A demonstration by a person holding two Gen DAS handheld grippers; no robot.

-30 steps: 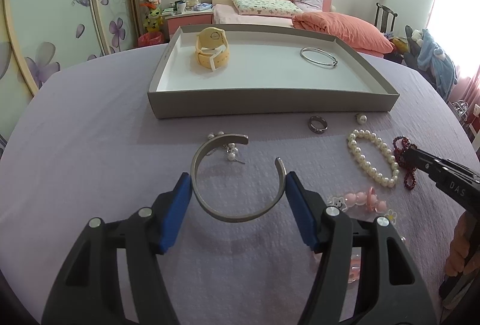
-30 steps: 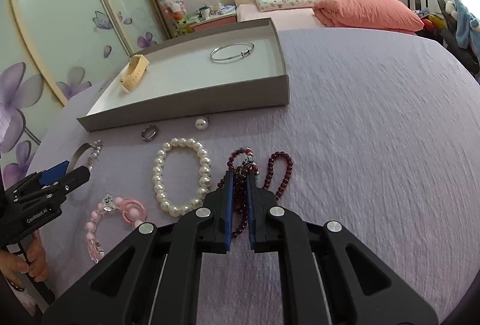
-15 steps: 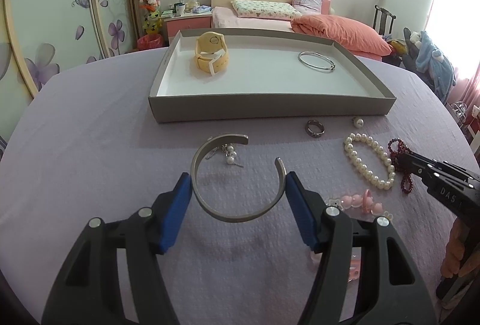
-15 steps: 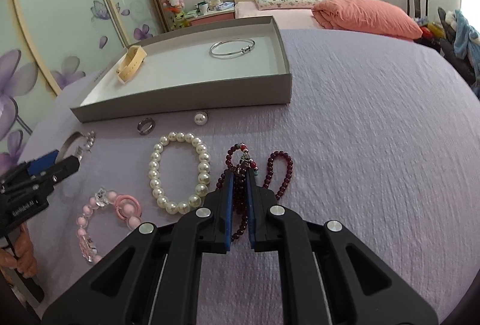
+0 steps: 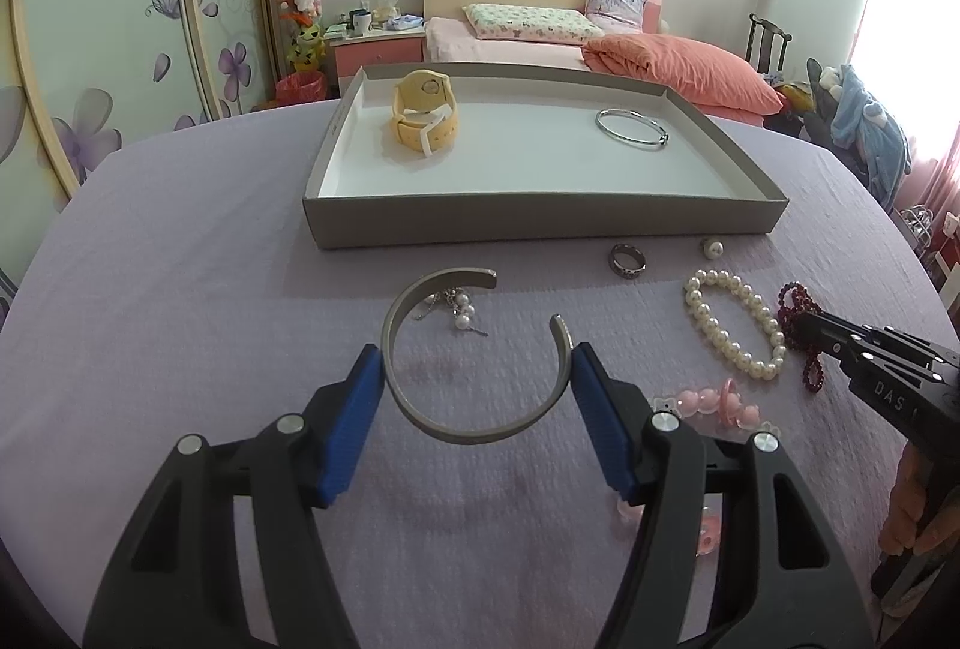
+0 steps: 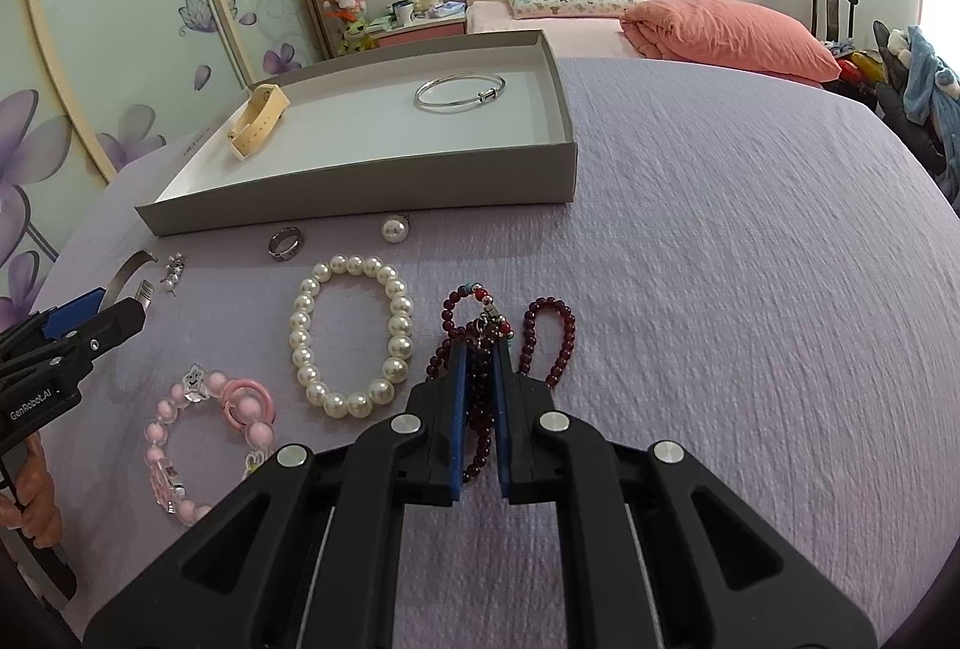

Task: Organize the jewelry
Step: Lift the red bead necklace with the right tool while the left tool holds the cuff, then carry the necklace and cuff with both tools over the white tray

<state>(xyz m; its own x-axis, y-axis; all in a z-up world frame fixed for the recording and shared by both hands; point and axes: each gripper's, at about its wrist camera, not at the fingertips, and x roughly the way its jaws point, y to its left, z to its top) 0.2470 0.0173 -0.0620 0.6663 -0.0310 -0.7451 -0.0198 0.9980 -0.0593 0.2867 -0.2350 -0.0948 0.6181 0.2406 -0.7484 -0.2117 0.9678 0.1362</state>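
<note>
My left gripper (image 5: 477,355) is shut on a wide silver cuff bracelet (image 5: 468,433), one blue pad pressing on each side of it, just above the purple cloth. My right gripper (image 6: 480,349) is shut on a dark red bead bracelet (image 6: 549,331), whose loops spill out past the fingertips onto the cloth. In the left wrist view the right gripper (image 5: 804,325) comes in from the right edge over the red beads (image 5: 795,298). Beyond them stands a grey tray (image 5: 540,223) holding a yellow watch (image 5: 423,118) and a thin silver bangle (image 5: 630,127).
On the cloth in front of the tray lie a dark ring (image 5: 627,259), a loose pearl (image 5: 712,247), a pearl bracelet (image 5: 735,331), a pink bead bracelet (image 5: 714,403) and small pearl earrings (image 5: 459,313). A bed and a wardrobe stand behind the table.
</note>
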